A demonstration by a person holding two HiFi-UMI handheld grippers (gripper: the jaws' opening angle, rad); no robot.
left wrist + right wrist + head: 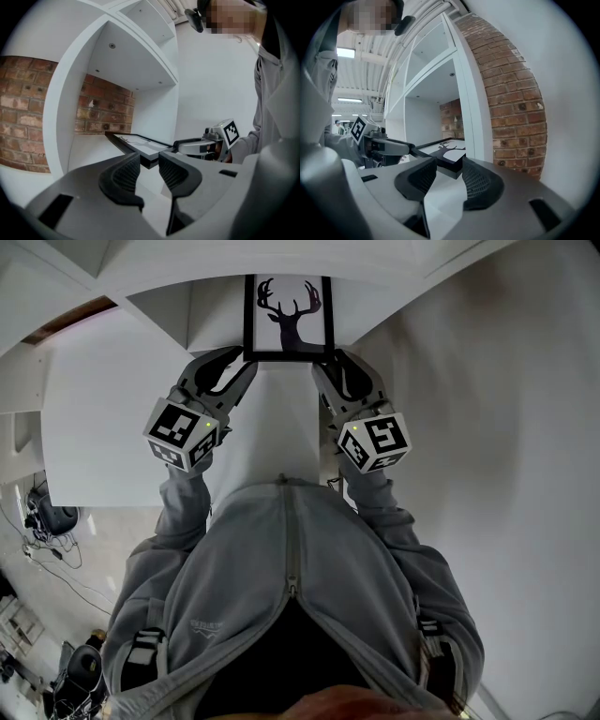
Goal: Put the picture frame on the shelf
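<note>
The picture frame (288, 317) is black with a deer silhouette on white. It lies flat, face up, reaching into a white shelf compartment (89, 150). My left gripper (246, 362) is shut on its near left corner, and my right gripper (328, 362) is shut on its near right corner. In the left gripper view the frame (136, 143) runs out from between my left gripper's fingertips (149, 164), with the right gripper (197, 146) at its far corner. In the right gripper view the frame's corner (451, 154) sits between my right gripper's fingertips (450, 171), and the left gripper (386, 146) holds the other side.
A brick wall (28, 122) backs the shelf unit, and a white upright (471, 117) stands right of the compartment. More white compartments rise above (140, 28). A white flat surface (122, 418) lies at the left. Cables and gear (47, 517) sit on the floor at lower left.
</note>
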